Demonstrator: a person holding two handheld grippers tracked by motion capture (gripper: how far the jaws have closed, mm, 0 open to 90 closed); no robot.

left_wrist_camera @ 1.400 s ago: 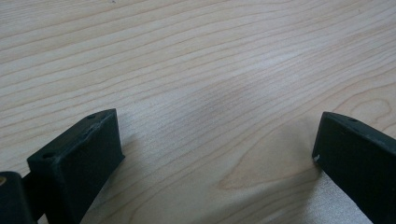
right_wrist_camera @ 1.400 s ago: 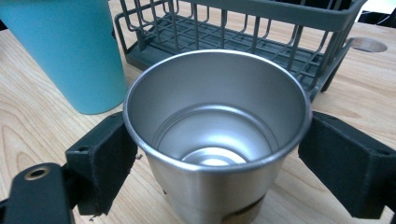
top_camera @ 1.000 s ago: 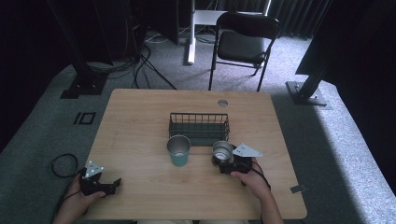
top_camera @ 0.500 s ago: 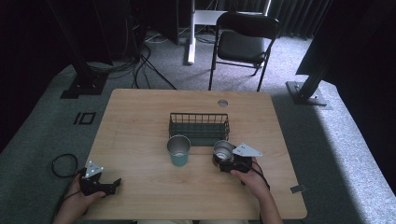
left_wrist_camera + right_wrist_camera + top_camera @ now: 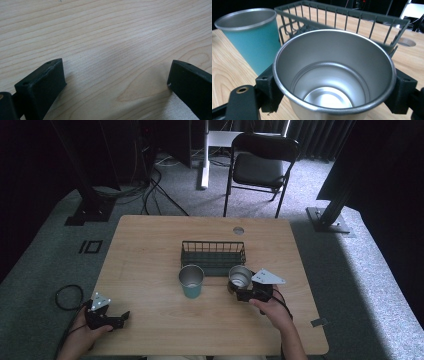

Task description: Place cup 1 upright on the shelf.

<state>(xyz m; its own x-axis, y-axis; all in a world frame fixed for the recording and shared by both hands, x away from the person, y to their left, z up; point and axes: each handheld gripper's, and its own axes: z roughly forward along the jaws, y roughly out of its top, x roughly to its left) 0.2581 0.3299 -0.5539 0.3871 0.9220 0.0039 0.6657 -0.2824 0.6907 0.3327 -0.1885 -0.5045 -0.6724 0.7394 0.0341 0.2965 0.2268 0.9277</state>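
A bare steel cup (image 5: 240, 276) (image 5: 332, 75) sits between the jaws of my right gripper (image 5: 238, 287) (image 5: 335, 93), which is shut on its wall just below the rim. The cup is upright and empty, close in front of the right end of a dark wire basket (image 5: 213, 254) (image 5: 342, 17). A teal cup (image 5: 191, 283) (image 5: 252, 37) with a steel rim stands to its left, apart from it. My left gripper (image 5: 121, 318) (image 5: 115, 82) rests at the table's front left corner, jaws wide open over bare wood.
The wooden table (image 5: 150, 250) has a round cable hole (image 5: 238, 230) (image 5: 405, 42) behind the basket. A folding chair (image 5: 260, 165) stands beyond the far edge. Cables trail from both grippers off the table.
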